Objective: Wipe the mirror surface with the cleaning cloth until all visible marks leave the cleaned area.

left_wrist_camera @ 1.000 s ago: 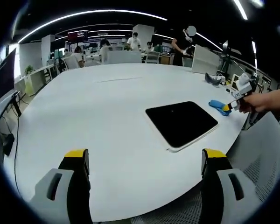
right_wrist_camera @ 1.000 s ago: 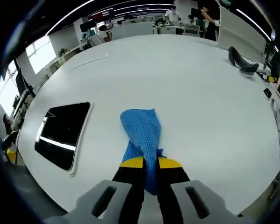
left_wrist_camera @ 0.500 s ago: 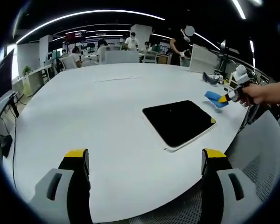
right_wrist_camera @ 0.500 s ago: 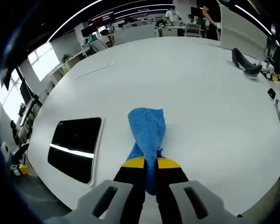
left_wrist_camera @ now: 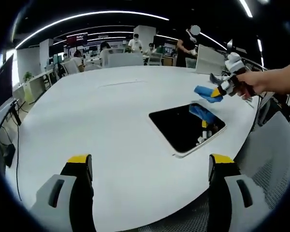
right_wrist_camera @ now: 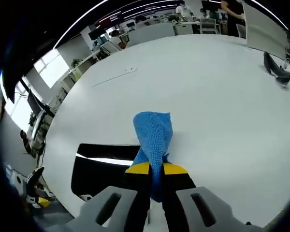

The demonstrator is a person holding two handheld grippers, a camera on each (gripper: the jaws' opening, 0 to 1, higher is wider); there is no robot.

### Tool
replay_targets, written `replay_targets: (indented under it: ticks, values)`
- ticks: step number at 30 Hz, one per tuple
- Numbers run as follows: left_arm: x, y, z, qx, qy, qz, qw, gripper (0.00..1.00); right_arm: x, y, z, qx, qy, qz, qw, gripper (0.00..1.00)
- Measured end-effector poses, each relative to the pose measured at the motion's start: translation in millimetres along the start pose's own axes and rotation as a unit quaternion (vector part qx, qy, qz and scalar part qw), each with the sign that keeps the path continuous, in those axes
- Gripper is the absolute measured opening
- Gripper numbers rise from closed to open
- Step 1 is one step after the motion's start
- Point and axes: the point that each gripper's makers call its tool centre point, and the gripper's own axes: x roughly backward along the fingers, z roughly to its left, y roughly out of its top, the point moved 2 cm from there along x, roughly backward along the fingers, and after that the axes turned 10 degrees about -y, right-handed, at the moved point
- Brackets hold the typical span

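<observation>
Your right gripper clamps the blue cloth above the mirror; left gripper jaws apart, holding nothing.

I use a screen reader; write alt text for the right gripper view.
The right gripper holds a blue cleaning cloth pinched between its yellow-tipped fingers, above a large white table. Beyond the cloth, to the left, a dark mirror lies flat near the table edge.

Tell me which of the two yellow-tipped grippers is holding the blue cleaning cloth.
The right gripper: its jaws are shut on the blue woven cleaning cloth. The left gripper stands wide open, with nothing between its jaws.
</observation>
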Motion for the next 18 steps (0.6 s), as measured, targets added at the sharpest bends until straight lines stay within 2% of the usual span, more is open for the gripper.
replay_targets:
  ticks: [3,5,7,11,13,17,18]
  values:
    - [-1.2,-4.9,-5.6,0.005,-0.014,0.014,0.9998,0.99,-14.9,-2.3,13.2,-0.004,-0.004,0.005,1.0000,0.02]
    - [-1.0,-4.9,-4.3,0.003,-0.011,0.015,0.9998,0.99,-18.4,-3.6,19.2,0.018,-0.003,0.004,0.9998,0.02]
    - [0.0,-4.5,-1.5,0.001,-0.003,0.014,0.9999,0.99,-22.6,-11.0,26.4,0.032,-0.003,0.020,0.9993,0.02]
    - [-0.3,-5.1,-2.1,0.001,-0.004,0.016,0.9999,0.99,-29.5,-12.4,24.6,0.043,-0.003,0.026,0.9988,0.04]
    - [0.2,-4.3,-2.5,-0.003,-0.004,0.016,0.9999,0.99,-29.2,-9.1,22.4,0.043,-0.001,0.025,0.9988,0.05]
    - [-0.1,-4.3,-0.4,-0.003,-0.002,0.013,0.9999,0.99,-18.8,-4.8,21.8,0.050,0.002,0.009,0.9987,0.16]
    - [-0.5,-4.2,-0.3,-0.004,-0.002,0.013,0.9999,0.99,-17.9,-4.6,22.6,0.055,0.003,0.006,0.9985,0.16]
